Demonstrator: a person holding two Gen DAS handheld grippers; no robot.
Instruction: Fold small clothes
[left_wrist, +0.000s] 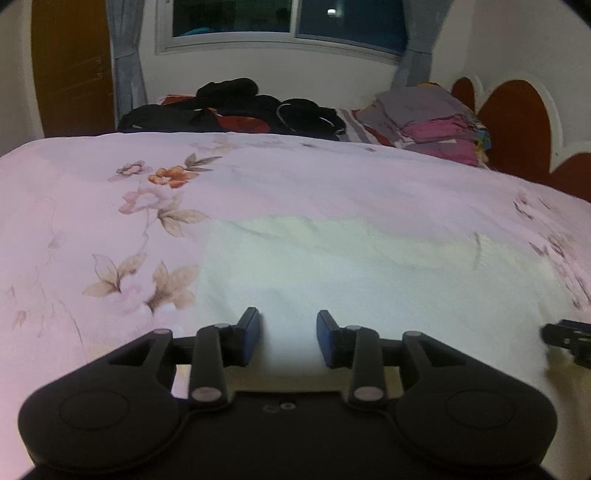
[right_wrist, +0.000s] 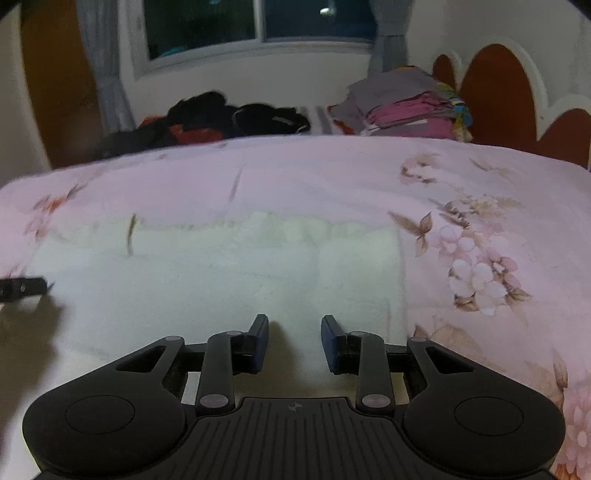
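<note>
A white garment (left_wrist: 332, 266) lies spread flat on the pink floral bedcover (left_wrist: 110, 206). My left gripper (left_wrist: 288, 317) hovers over the garment's near left part, jaws apart, with only flat cloth showing in the gap. My right gripper (right_wrist: 295, 321) sits over the near right part of the same garment (right_wrist: 221, 266), close to its right edge, jaws likewise apart and empty. Each gripper shows at the edge of the other's view: the right gripper (left_wrist: 565, 339) and the left gripper (right_wrist: 22, 288). Nothing is pinched in either.
A heap of dark and red clothes (left_wrist: 240, 107) lies at the far side of the bed. A folded stack of grey and pink clothes (left_wrist: 432, 122) sits far right by the red headboard (left_wrist: 513, 129). A window and curtains are behind.
</note>
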